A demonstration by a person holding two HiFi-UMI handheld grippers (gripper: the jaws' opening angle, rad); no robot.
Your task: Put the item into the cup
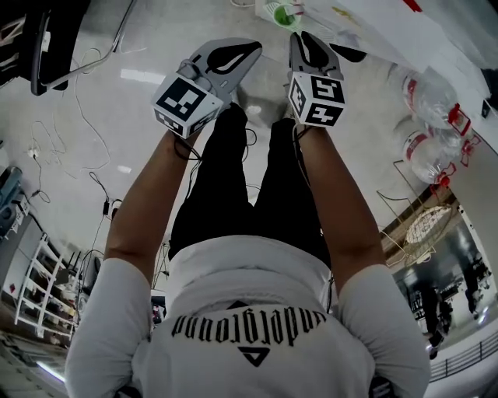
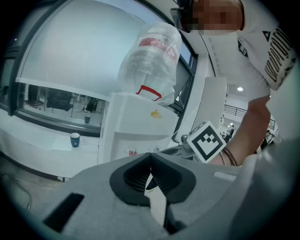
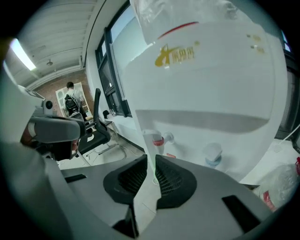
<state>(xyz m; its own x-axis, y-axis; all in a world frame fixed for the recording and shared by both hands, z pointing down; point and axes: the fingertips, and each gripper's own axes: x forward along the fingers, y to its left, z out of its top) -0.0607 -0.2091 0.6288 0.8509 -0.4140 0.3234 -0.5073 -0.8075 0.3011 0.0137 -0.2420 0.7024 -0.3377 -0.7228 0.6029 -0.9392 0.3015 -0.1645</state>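
Note:
In the head view a green cup (image 1: 278, 12) stands at the top edge, on the white water dispenser (image 1: 366, 31), just beyond both grippers. I cannot make out any item for the cup. My left gripper (image 1: 243, 51) is held out at the left, its jaws meeting at the tips (image 2: 150, 158) with nothing between them. My right gripper (image 1: 310, 45) is beside it, nearest the cup; its jaws (image 3: 151, 165) stand a narrow slit apart and hold nothing. They point at the dispenser's red tap (image 3: 156, 138) and blue tap (image 3: 213, 154). The cup is hidden in both gripper views.
A big water bottle (image 2: 150, 54) sits upside down on the dispenser (image 2: 136, 126). Spare bottles (image 1: 430, 101) and a wire rack (image 1: 424, 227) lie on the floor at the right. Cables (image 1: 97, 183) trail at the left. A blue mug (image 2: 75, 139) stands on a sill, and an office chair (image 3: 96, 129) is further left.

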